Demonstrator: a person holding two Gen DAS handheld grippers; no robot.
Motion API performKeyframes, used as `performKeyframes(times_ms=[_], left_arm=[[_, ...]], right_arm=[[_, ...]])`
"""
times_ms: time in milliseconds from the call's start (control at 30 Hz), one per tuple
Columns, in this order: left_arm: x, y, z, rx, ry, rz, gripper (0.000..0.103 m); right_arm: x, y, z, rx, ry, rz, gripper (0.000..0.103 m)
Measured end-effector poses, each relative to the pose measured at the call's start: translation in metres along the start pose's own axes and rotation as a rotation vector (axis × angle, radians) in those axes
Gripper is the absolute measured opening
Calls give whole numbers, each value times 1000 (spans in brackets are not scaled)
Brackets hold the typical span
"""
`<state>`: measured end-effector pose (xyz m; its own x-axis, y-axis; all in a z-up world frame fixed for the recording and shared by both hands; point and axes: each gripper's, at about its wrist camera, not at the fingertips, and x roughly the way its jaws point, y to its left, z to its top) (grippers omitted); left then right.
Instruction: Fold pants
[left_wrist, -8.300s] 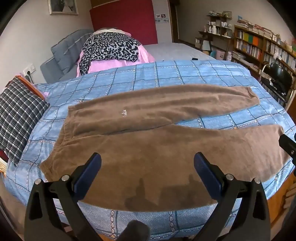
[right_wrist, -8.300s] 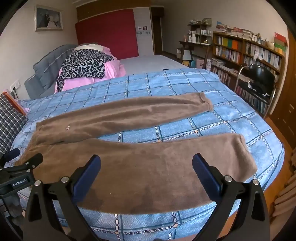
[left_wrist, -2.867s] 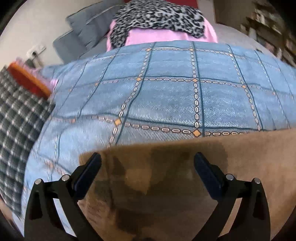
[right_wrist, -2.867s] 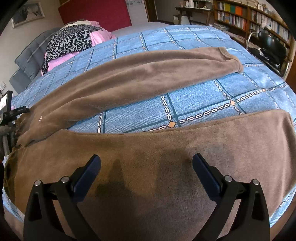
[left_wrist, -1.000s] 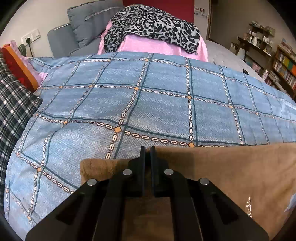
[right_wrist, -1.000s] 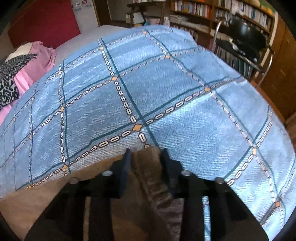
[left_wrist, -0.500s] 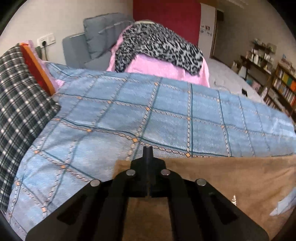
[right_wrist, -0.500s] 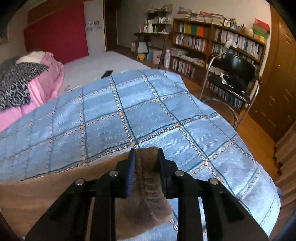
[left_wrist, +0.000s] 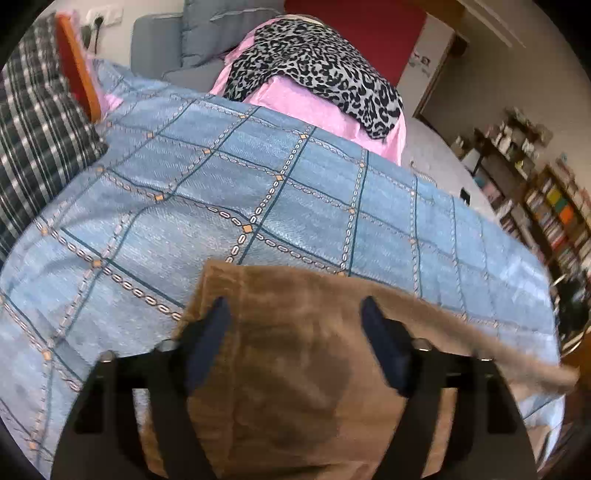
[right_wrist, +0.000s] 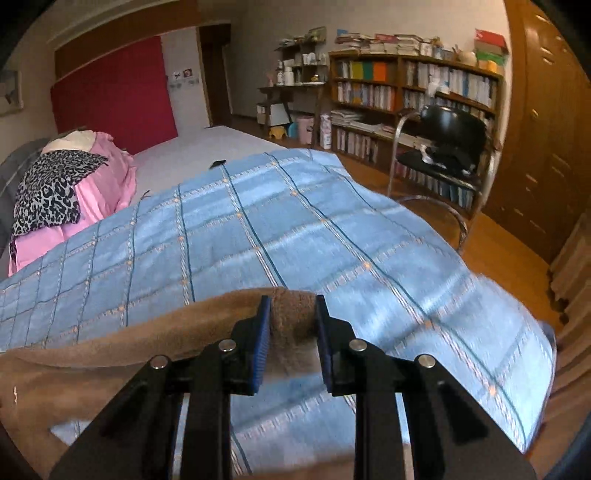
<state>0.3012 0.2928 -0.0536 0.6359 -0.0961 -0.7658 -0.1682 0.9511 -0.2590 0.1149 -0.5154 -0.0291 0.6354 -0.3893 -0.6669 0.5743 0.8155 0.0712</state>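
Since half a second earlier the left gripper (left_wrist: 295, 325) has been opened wide above the waist end of the pants (left_wrist: 295, 369), now released on the bed (left_wrist: 258, 184), while the cuff is kept pinched in the right gripper (right_wrist: 291, 325) and lifted. Next, the cuff should probably be carried level toward the waist, so the legs are laid flat, edges matched

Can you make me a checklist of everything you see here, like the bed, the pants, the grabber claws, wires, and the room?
Surface: blue checked bedspread.
Job's things: brown pants, one end lifted off the bed.
Clutter: leopard-print cloth on pink bedding; plaid pillow.
Grippers: left gripper jaws just opened wide over the pants, not pinching; right gripper pinching the pants' end.
Cables: nothing seen.
Surroundings: bookshelf, black chair.
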Motion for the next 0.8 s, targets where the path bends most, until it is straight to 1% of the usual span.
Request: performKeyframes(times_ms=[33, 100, 167, 267, 333, 400, 467, 600, 700, 800], left_arm=[[3, 3, 1, -24, 10, -10, 85], [10, 10, 3, -87, 36, -30, 85], [15, 11, 2, -123, 59, -55, 85], [21, 7, -3, -140, 97, -79, 85], [26, 4, -8, -154, 136, -82, 85], [31, 4, -13, -178, 164, -101, 85], [36, 5, -17, -209, 182, -119, 85], [49, 2, -15, -261, 200, -126, 85], [55, -4, -12, -306, 202, -157, 85], [62, -14, -6, -320, 208, -164, 86]], right_arm=[[-3, -6, -8, 10, 4, -6, 23], [-8, -18, -24, 35, 14, -22, 23], [-13, -26, -40, 41, 16, -50, 23], [-16, -33, -60, 39, 19, -80, 23], [-15, -37, -70, 55, 27, -85, 23], [-12, -40, -77, 64, 39, -85, 23], [-9, -42, -80, 68, 45, -84, 23], [-8, -43, -79, 73, 39, -82, 23], [-8, -42, -80, 66, 38, -87, 23], [-7, -43, -84, 75, 42, -91, 23]])
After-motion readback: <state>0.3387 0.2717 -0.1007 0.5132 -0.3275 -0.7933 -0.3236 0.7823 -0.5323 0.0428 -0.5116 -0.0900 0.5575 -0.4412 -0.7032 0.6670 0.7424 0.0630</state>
